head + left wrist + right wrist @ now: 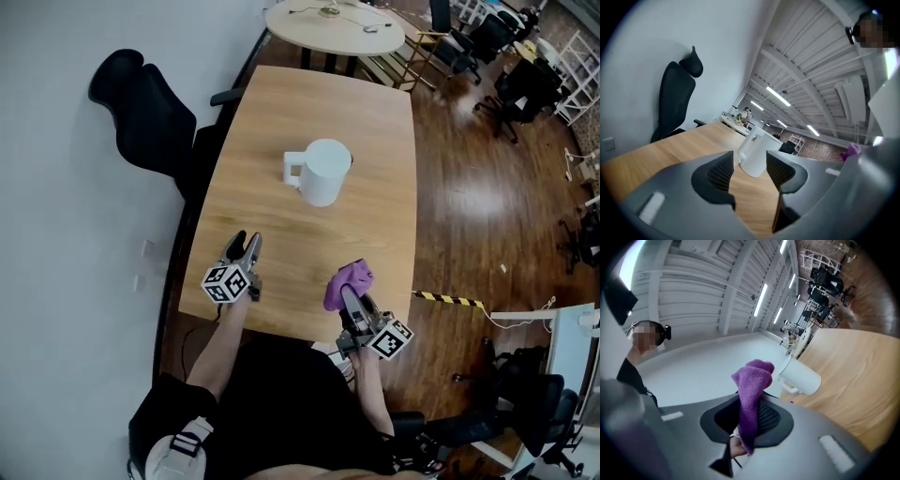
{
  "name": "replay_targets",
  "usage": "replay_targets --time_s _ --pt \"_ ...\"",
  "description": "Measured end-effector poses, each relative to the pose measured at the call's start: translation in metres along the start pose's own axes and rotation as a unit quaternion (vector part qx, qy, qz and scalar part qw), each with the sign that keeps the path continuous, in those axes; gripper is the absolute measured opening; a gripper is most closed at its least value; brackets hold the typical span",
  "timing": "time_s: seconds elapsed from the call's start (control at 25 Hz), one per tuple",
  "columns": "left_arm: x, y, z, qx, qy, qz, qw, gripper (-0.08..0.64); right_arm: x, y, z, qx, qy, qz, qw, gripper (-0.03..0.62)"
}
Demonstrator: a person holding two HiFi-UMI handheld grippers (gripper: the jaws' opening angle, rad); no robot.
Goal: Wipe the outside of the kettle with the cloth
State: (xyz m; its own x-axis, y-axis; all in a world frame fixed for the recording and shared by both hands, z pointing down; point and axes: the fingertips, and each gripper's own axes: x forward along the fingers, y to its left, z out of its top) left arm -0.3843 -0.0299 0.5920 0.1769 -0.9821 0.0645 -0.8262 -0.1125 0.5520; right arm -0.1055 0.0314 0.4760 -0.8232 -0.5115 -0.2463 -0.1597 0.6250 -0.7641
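Left gripper: I am holding my two dark, ribbed pads spread apart over the table, and nothing is sitting between them; the kettle is showing through the gap, well ahead
Right gripper: I am pinching the cloth, my grid-textured pads pressing together on its lower fold
Cloth: purple and fuzzy like terry, it is bunching into a soft lump that is sticking out past my right fingertips, over the near right part of the table
Kettle: white, smooth and matt, a plump cylinder with a boxy loop handle pointing left in the head view; it is standing upright near the middle of the table, well apart from both my grippers
Table: pale wood with fine grain, a long top with rounded corners, lying bare around the kettle
Cubes: black-and-white square markers are riding on both grippers
Chair: black, with a curved back and headrest, standing by the white wall at the table's left side
Floor: dark glossy boards are reflecting light
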Motion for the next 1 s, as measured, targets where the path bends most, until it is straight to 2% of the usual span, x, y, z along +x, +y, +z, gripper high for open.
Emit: replay_targets --time_s 0.16,0.28,0.36,0.44,0.6,0.76,0.88,1.0 --pt "-0.067 -0.044 0.002 -0.026 -0.027 -0.051 0.9980 0.196 -0.003 0.008 0.021 -0.030 0.005 0.019 0.999 0.054" --pt "-0.087 -0.059 0.041 -0.046 -0.048 -0.096 0.9932 0.176 0.020 0.009 0.023 -0.035 0.013 0.018 0.999 0.054" --pt "-0.095 -0.071 0.071 -0.046 -0.057 -0.141 0.9873 0.164 0.038 0.017 0.015 -0.042 0.016 0.013 0.999 0.052" --pt "-0.106 -0.092 0.090 -0.038 -0.068 -0.199 0.9769 0.163 0.040 0.032 0.004 -0.056 0.013 0.010 0.998 0.052" --pt "-0.133 -0.132 0.114 -0.028 -0.087 -0.310 0.9464 0.158 0.040 0.065 -0.022 -0.077 -0.010 -0.002 0.997 0.052" --pt "-0.167 -0.120 0.143 -0.049 -0.095 -0.386 0.9163 0.124 0.077 0.104 -0.062 -0.095 -0.027 -0.022 0.995 0.052" --pt "-0.211 -0.117 0.116 -0.079 -0.097 -0.420 0.8988 0.041 0.057 0.136 -0.101 -0.124 -0.023 -0.030 0.992 0.052" --pt "-0.248 -0.124 0.075 -0.090 -0.092 -0.435 0.8909 0.014 0.011 0.157 -0.130 -0.154 -0.013 -0.041 0.987 0.052"
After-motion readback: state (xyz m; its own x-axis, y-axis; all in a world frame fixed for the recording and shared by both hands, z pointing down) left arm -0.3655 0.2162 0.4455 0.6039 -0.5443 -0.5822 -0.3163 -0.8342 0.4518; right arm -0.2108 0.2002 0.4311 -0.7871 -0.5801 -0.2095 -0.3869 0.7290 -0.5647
